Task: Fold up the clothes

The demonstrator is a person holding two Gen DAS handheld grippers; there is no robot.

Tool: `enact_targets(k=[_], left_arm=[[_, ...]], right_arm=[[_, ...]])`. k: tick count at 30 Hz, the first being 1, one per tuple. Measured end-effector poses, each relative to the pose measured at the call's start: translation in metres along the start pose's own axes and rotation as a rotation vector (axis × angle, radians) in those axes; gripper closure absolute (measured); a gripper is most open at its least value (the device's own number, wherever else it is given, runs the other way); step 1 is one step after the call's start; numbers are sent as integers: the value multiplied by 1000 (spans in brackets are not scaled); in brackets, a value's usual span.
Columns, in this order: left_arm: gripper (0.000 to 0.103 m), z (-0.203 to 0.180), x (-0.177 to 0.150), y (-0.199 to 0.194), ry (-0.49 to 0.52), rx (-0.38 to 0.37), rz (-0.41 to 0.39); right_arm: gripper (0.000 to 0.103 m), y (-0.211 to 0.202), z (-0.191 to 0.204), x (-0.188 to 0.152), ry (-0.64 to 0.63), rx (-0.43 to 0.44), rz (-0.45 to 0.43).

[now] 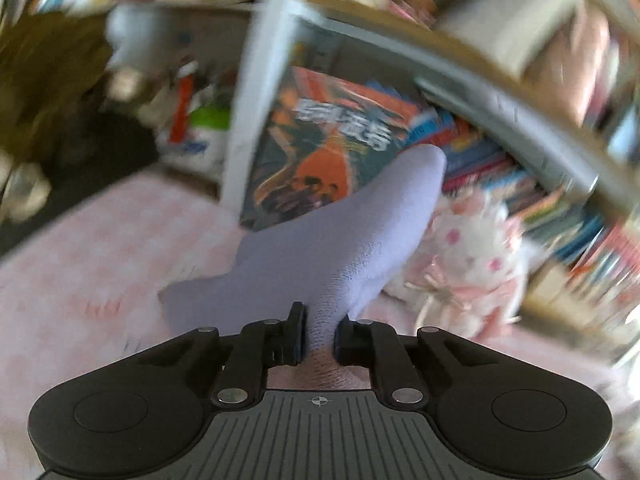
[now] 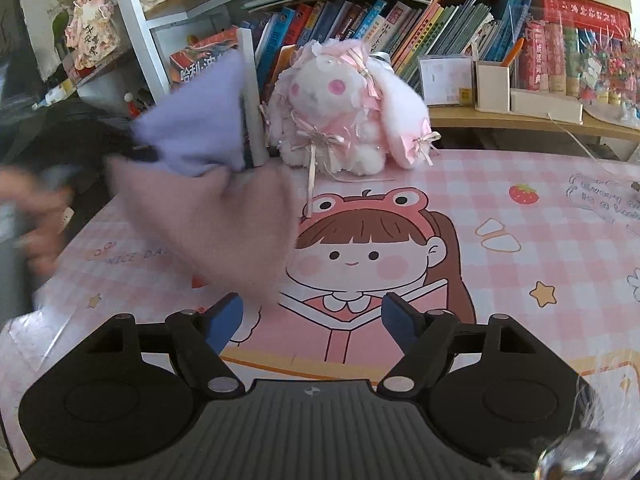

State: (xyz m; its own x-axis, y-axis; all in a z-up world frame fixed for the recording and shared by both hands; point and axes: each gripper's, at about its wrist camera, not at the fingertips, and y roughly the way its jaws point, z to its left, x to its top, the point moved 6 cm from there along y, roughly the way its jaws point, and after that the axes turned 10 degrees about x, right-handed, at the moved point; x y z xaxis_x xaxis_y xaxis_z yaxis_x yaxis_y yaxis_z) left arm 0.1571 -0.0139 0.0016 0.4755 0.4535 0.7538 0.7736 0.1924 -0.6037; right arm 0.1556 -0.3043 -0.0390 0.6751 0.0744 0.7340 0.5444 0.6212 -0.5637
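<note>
The left gripper [image 1: 320,334] has its fingers [image 1: 294,334] closed on a lavender sock [image 1: 348,236], which is lifted above the pink checked tabletop [image 1: 80,280] and stretches away from the fingers toward a bookshelf [image 1: 500,120]; this view is blurred. From the right wrist, the sock [image 2: 196,128] hangs in the air at the left with a dusty-pink piece [image 2: 208,224] below it; a blurred hand [image 2: 28,220] is at the far left edge. A white and pink plush rabbit [image 2: 340,108] sits at the back of the tabletop [image 2: 520,240]. The right gripper [image 2: 312,320] hovers low over the tabletop, its fingers [image 2: 226,320] spread wide and holding nothing.
</note>
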Motion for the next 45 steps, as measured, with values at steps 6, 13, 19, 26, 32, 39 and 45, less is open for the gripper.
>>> enact_targets(k=[6,13,19,26,32,39,45], left_arm=[[90,95,-56,-29,-114,84,105],[85,99,-58,-50,67,72,66],[55,55,-61,-66,455,109,-55],[37,-10,-79,-50,931,105,-148],[37,-20,-85,-15,1026,159,-104],[90,-17,-45,-21,667,-74,-17],[91,-32,16,-69,198,-453,16]], right_arm=[[28,5,13,-6,65,66,38],[28,18,49,-18,43,136,111],[28,27,80,-27,18,174,162],[28,27,97,-34,15,161,174],[28,19,99,-39,31,132,164],[28,11,92,-38,57,89,136],[29,-5,71,-26,111,25,67]])
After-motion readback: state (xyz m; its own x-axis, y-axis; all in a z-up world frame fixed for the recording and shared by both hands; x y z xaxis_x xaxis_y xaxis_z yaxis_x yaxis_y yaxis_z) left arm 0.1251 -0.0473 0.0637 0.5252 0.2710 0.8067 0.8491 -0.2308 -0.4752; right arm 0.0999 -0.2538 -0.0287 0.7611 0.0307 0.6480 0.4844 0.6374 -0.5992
